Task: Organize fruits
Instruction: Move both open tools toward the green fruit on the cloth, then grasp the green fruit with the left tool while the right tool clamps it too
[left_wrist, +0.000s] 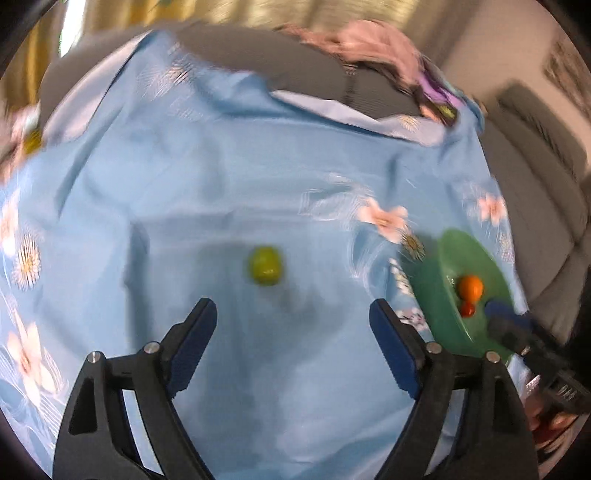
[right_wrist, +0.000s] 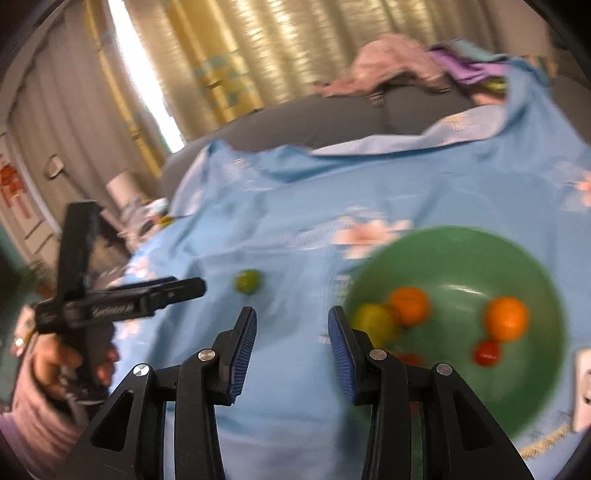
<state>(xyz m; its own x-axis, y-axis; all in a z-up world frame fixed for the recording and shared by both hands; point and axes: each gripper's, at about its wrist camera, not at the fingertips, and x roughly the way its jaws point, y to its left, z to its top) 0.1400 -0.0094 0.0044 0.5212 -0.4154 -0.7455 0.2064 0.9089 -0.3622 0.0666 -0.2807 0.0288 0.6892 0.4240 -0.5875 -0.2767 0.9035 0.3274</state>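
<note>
Left tongs (left_wrist: 293, 314) spread wide, empty; green fruit (left_wrist: 264, 270) straight ahead on blue cloth (left_wrist: 184, 192), outside green bowl (left_wrist: 476, 258). Right tongs (right_wrist: 291, 317) parted, empty, farther off beside bowl.

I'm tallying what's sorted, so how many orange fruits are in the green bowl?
2: one near the bowl's middle beside a yellow-green fruit, one further right above a small red fruit. More may be hidden.

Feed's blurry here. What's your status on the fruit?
Left gripper open, empty. Right gripper open, empty. One green fruit loose on the blue cloth; others in green bowl. Nothing in the way.
</note>
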